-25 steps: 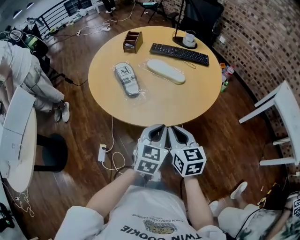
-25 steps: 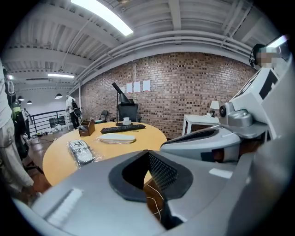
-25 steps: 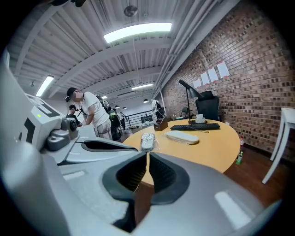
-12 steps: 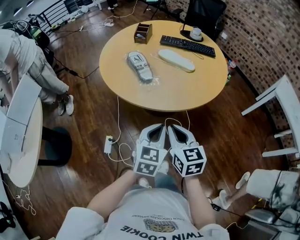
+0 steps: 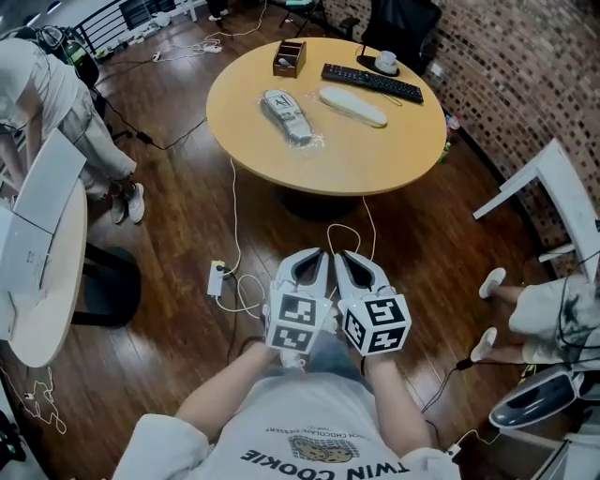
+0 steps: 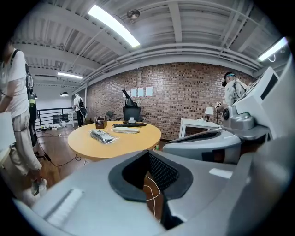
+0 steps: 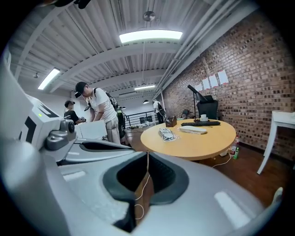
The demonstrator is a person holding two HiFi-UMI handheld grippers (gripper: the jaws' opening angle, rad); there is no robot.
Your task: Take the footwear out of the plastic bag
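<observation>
floor: dark wood planks (image 5: 169, 244), white power strip (image 5: 216, 278) plus loose cables | wall: red brick (image 5: 525, 66), right side | furniture: round tan bench (image 5: 375, 159), black office chair (image 5: 398, 23) behind it, white table (image 5: 42, 253) far left | light: ceiling strip lamps (image 7: 150, 35), lit

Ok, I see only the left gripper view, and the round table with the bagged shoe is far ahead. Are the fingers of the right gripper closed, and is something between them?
Observer: Yes, closed. In its own view the fingers of the right gripper meet, and nothing is between them.
Operator: What lies on the floor before the table?
Observer: The head view shows a power strip on the wooden floor to your left, with white cable looping beside it.
Operator: Is anybody close on my right?
Observer: Yes, a person's legs in white shoes, at the head view's right edge.
</observation>
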